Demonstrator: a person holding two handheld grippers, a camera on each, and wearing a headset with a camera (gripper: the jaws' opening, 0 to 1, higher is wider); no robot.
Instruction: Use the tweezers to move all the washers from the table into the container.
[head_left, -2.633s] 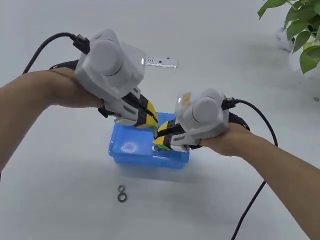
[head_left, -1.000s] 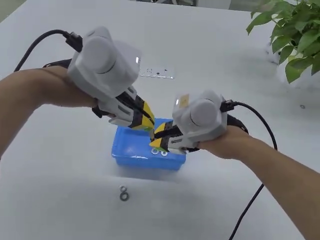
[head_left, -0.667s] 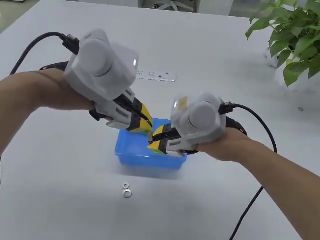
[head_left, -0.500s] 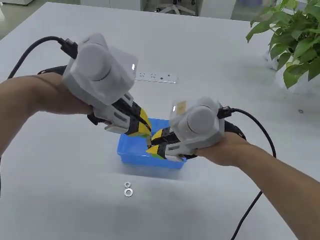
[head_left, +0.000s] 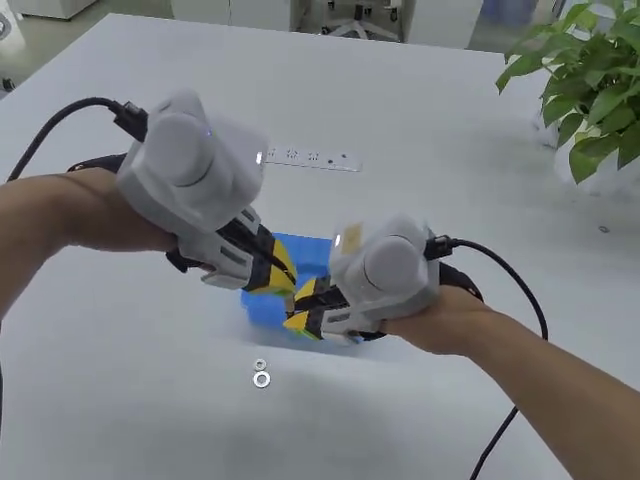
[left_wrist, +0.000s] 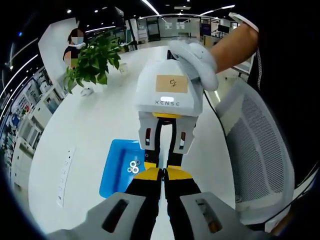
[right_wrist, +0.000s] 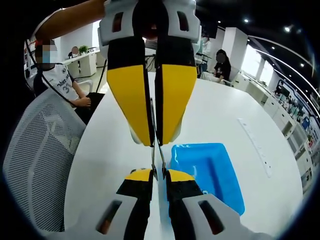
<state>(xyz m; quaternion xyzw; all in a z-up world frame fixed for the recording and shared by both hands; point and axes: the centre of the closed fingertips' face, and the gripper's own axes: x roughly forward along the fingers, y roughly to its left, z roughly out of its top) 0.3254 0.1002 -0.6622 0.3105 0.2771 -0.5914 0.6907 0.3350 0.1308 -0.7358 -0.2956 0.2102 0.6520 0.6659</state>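
Left gripper (left_wrist: 163, 174), right gripper (right_wrist: 159, 176) both pinch tweezers (right_wrist: 155, 155) — two washers (head_left: 261, 374) on table (head_left: 420, 120)

Head view: high, tilted forward and down over the table (head_left: 420, 110). The left tongs (head_left: 283, 275) and right tongs (head_left: 300, 312) are close below it.
Left gripper view: low, looks along its jaws straight at the right tongs, nose to nose.
Right gripper view: faces the opposite way, with the left tongs very near.
Shared by all three: the container (head_left: 305, 248) and the table top.
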